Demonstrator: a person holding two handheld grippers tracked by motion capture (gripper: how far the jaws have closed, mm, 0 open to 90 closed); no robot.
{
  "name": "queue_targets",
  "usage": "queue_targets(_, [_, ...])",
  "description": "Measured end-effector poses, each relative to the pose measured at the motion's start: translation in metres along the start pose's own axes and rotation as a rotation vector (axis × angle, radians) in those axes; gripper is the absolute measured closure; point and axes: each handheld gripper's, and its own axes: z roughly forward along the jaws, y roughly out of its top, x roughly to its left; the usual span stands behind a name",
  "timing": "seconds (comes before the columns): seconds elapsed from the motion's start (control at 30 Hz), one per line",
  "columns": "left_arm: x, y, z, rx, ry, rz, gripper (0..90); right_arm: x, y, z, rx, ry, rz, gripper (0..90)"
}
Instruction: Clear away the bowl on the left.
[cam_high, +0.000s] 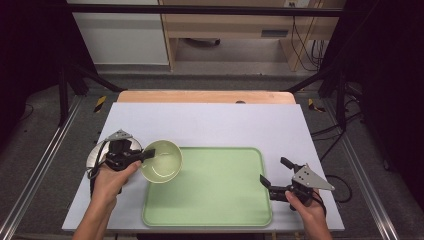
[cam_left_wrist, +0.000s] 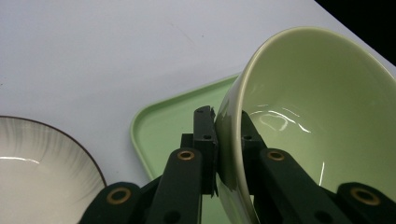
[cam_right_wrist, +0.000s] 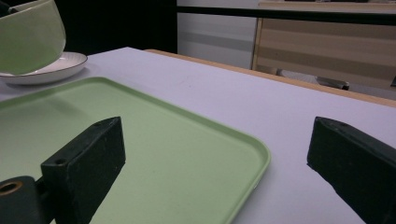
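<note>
High view had the bowl lifted and tilted over the near-left corner of the tray, its mouth turned up and to the right. Your left gripper had it by the rim: in the left gripper view one jaw sat outside the wall and the other inside, closed tight on the ceramic, with the tray's corner under it. So the pick-up looked done and the carry was under way; setting the bowl down on the tray was not yet done, since it hung clear of the surface and nothing lay on the tray.

Just left of the bowl, the white plate rested on the table, partly under your left hand.

Your right gripper hovered at the tray's right edge, jaws spread wide and holding nothing; the right gripper view showed bare tray and table between them. It looked ready to steady the tray or wait its turn.
</note>
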Motion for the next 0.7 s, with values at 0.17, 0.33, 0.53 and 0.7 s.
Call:
queue_targets(0.17, [-0.007, 0.005, 0.002, -0.001, -0.022, 0.011, 83.0, 0.002, 0.0, 0.0, -0.002, 0.009, -0.005, 4.5])
queue_targets(0.33, [-0.021, 0.016, 0.012, 0.009, -0.051, 0.033, 83.0, 0.001, 0.001, -0.002, -0.007, -0.001, 0.006, 4.5])
queue_targets(0.53, [-0.03, 0.025, 0.026, 0.028, -0.079, 0.043, 83.0, -0.002, 0.0, -0.003, -0.009, -0.012, 0.008, 4.5])
queue_targets(0.7, [-0.037, 0.026, 0.035, 0.051, -0.083, 0.05, 83.0, -0.002, 0.001, -0.003, -0.015, -0.015, 0.012, 4.5])
